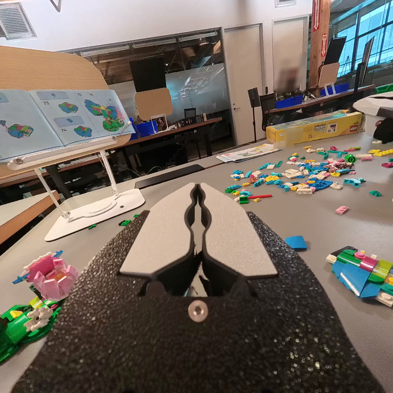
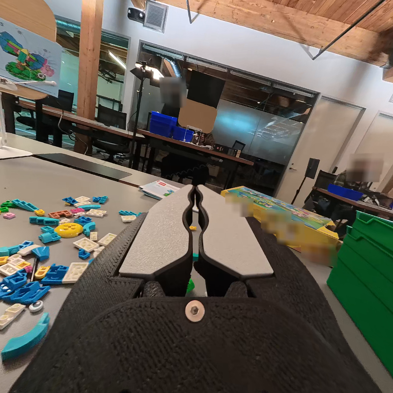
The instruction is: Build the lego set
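Observation:
My left gripper (image 1: 198,187) is shut and empty, held above the grey table (image 1: 276,223). A pink flower build on a green base (image 1: 40,291) sits at its lower left. A blue, green and pink wing-shaped build (image 1: 365,274) lies at its right, with a loose blue tile (image 1: 296,242) near it. A pile of loose bricks (image 1: 302,176) lies farther off at the right. My right gripper (image 2: 195,188) is shut and empty above the table, with the loose bricks (image 2: 53,238) spread at its left. The open instruction book (image 1: 63,114) stands on a white stand.
The yellow set box (image 1: 314,127) lies at the table's far edge, also in the right wrist view (image 2: 282,223). A booklet (image 1: 246,153) lies beside it. Stacked green bins (image 2: 365,276) stand at the right. A black mat (image 2: 83,164) lies near the far edge. People sit at tables behind. From my left tips it is roughly 15 cm to the loose blue tile (image 1: 296,242); from my right, 30 cm.

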### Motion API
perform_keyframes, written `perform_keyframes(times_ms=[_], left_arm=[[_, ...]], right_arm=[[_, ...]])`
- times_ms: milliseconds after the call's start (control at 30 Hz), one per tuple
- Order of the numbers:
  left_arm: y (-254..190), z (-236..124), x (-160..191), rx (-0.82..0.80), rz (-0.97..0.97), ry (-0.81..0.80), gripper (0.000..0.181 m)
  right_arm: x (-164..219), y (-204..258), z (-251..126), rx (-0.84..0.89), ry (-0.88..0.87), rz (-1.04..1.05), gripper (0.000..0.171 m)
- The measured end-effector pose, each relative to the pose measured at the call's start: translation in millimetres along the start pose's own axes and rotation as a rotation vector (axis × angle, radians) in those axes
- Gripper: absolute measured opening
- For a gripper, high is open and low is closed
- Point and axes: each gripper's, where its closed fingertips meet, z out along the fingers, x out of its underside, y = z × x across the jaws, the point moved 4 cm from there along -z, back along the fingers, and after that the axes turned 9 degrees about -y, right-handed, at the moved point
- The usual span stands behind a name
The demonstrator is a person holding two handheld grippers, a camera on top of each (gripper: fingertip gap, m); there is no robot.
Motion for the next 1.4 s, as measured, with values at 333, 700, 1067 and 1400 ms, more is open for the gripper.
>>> perform_keyframes(times_ms=[333,700,1067,1400], left_arm=[[5.5,-0.4,-2.4,-0.002,-0.09,-0.032,0.0],[6.8,3.8,2.4,-0.091,-0.005,0.022,0.0],[-4.8,8.5,6.1,-0.031,0.067,0.054,0.0],[-5.2,9.7,6.2,-0.015,0.05,0.046,0.0]], right_arm=[[6.0,-15.2,1.7,0.056,0.015,0.007,0.0],[-21.8,56.4,-12.3,-0.53,-0.106,-0.023,0.006],[26.8,130.7,-36.5,-1.162,0.718,-0.087,0.018],[41.1,134.6,-23.3,-1.186,0.85,-0.089,0.02]])
